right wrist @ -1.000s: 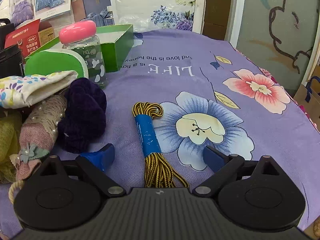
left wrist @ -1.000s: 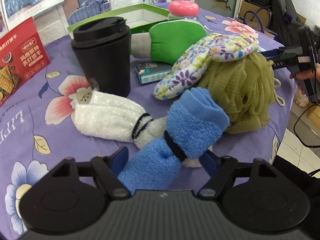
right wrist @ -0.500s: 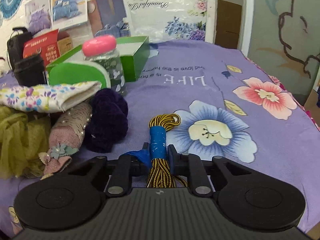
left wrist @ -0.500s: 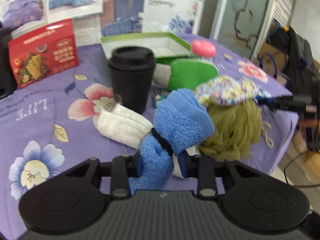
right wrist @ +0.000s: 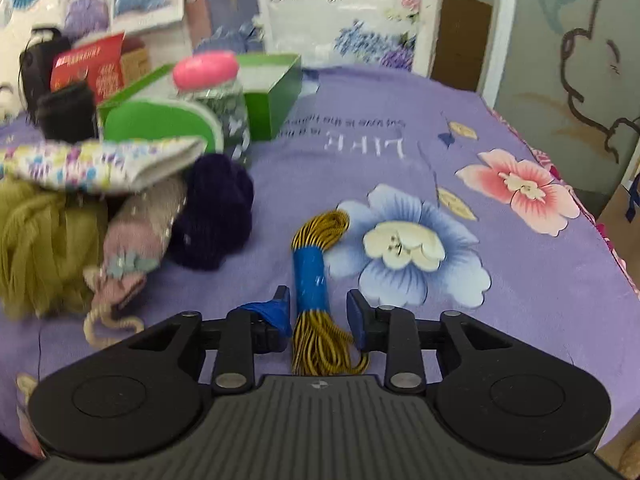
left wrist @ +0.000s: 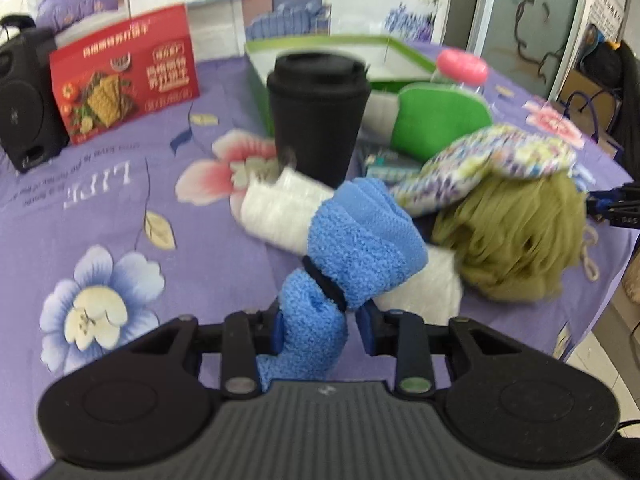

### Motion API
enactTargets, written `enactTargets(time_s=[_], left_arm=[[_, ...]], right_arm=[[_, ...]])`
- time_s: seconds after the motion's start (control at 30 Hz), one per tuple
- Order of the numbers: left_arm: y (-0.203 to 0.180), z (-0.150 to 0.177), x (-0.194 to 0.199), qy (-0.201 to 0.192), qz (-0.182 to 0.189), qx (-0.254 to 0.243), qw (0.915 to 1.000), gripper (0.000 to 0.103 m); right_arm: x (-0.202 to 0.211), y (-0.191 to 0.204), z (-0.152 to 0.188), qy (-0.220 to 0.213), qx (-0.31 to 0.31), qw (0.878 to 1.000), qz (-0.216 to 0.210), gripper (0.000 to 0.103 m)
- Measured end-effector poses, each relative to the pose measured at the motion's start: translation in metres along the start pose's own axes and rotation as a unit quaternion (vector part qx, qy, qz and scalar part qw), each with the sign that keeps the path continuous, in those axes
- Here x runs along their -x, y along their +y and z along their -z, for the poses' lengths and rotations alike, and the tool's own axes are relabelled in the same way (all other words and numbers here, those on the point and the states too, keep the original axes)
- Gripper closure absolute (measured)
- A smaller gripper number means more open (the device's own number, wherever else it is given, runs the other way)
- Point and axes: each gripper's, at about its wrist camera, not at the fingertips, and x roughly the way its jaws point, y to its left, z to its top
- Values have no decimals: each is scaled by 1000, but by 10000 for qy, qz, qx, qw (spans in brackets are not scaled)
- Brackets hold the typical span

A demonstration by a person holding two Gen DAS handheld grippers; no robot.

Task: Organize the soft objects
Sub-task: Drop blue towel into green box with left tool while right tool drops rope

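Note:
My left gripper is shut on the lower end of a blue fuzzy sock, which is bound by a black band and raised off the purple floral cloth. A white fuzzy sock lies behind it. In the right wrist view a yellow-and-black cord bundle with a blue wrap lies between the fingers of my right gripper. Its jaws are opening, and the pads stand clear of the cord. Nearby are an olive mesh pouf, a floral mitt, a dark purple knit and a pink knit piece.
A black lidded cup stands just behind the socks, with an open green box and a pink-lidded jar farther back. A red biscuit box and a black speaker are at far left. The table's edge drops off at right.
My left gripper closed on the blue sock and lifted it a little while rolling. My right gripper closed on the cord bundle, then its jaws parted again.

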Motion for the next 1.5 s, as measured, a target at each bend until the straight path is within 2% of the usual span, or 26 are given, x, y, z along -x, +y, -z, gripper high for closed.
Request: enactTargets(time_s=[0.07,0.2,0.37,0.47,0.53,0.57,0.6,0.63,0.8,0.9,1.1,1.27,1.37,1.5], left_arm=[[5,6,-11,115,1,85,9999,69],[9,14,-24,119,-56,93,9999,68],[4,16,-23,67,-51,-129,9999,66],[5,15,-24,69,-25,-144,9999,65],[5,15,-24,67,-17,-135,9999,65],[5,15,-24,64,-34,-120,9999,73],[5,15,-23,43,-55,-107,9999,82],[5,15,-22,23,-70,-87,9999,83],[9,7,-3,-241,-31,177,9995,85],[13,-6,18,-510,-20,305,9982,85],[17,-61,45,-1013,-134,280,9944,85],[11,-138,33,-1287,-162,8,9915,85],[8,-191,10,-1281,-177,-88,9916,85],[5,-249,-31,-1152,-318,-176,9927,85]], right_arm=[[0,9,4,169,425,9987,219,82],[2,18,13,59,1069,9931,473,74],[3,5,0,497,578,9963,390,70],[2,5,-4,647,539,9958,372,71],[2,13,-3,599,837,9939,387,78],[3,15,-1,535,937,9934,379,82],[3,15,0,504,907,9941,319,98],[4,13,2,510,750,9957,166,103],[13,12,2,485,583,9971,-7,103],[32,5,-10,132,243,9994,-197,103],[60,8,-67,-880,531,9945,-201,103],[33,20,-143,-1553,958,9826,-354,103],[-6,33,-187,-1643,1174,9782,-473,103],[-65,45,-235,-1388,1242,9799,-721,103]])
